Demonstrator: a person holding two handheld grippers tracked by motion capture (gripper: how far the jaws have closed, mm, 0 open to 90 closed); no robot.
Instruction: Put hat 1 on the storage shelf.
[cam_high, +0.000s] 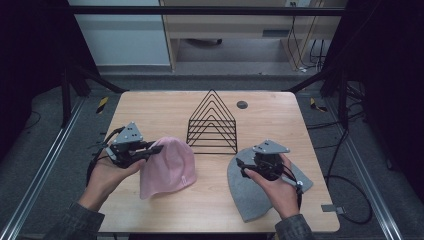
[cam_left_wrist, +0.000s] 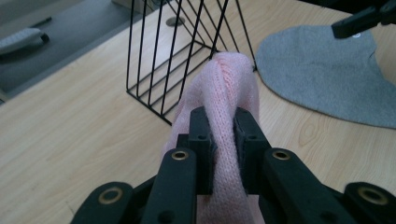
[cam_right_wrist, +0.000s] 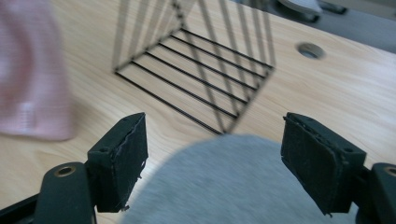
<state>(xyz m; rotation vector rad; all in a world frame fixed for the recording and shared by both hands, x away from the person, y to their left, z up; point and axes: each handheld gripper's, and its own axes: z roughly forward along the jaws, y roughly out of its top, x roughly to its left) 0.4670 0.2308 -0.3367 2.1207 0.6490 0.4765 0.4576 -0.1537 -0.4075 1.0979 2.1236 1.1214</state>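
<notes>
Left tool (cam_left_wrist: 223, 140) pinches pink hat (cam_left_wrist: 224, 88); right tool (cam_right_wrist: 215, 158) gapes.

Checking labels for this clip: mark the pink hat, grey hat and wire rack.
pink hat (cam_high: 167, 167), high view, crown.
grey hat (cam_high: 245, 192), high view, bare left part.
wire rack (cam_high: 212, 100), high view, front triangle's peak.

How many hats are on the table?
2. The pink hat lies left of the black wire rack, pinched in the left claw. The grey hat lies on the right, under the open right claw. Nothing seems hidden.
</notes>
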